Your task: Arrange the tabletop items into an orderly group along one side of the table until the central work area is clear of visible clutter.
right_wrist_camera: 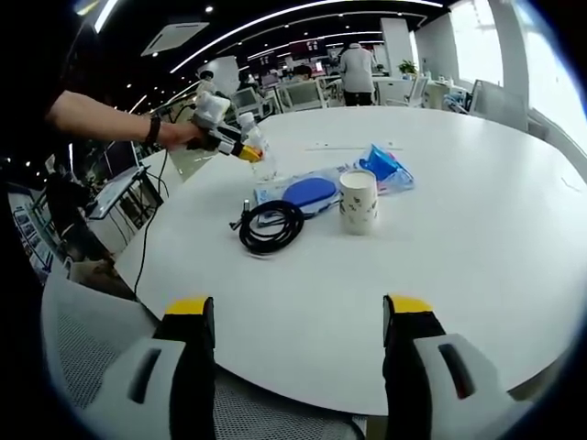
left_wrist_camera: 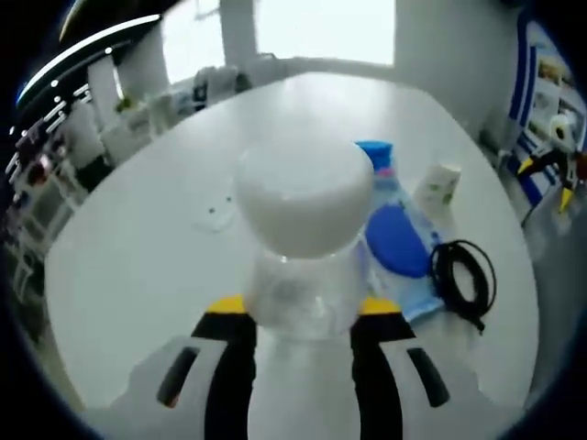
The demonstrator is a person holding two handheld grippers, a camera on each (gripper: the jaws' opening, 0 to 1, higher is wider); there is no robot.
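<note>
On the round white table [right_wrist_camera: 477, 238], the coiled black cable [right_wrist_camera: 271, 226] lies left of the floral paper cup [right_wrist_camera: 359, 202], with the blue plastic packets [right_wrist_camera: 316, 191] behind both and the clear plastic bottle [right_wrist_camera: 260, 151] behind-left.

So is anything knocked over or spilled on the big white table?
Nothing is spilled. The paper cup stands upright beside the blue paddle and the coiled black cable. The left gripper grips a clear bottle.

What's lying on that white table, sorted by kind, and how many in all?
Clear bottle, gripped: 1
Paper cup: 1
Black cable coil: 1
Blue round pad: 1
Blue packet: 1
Total: 5
</note>
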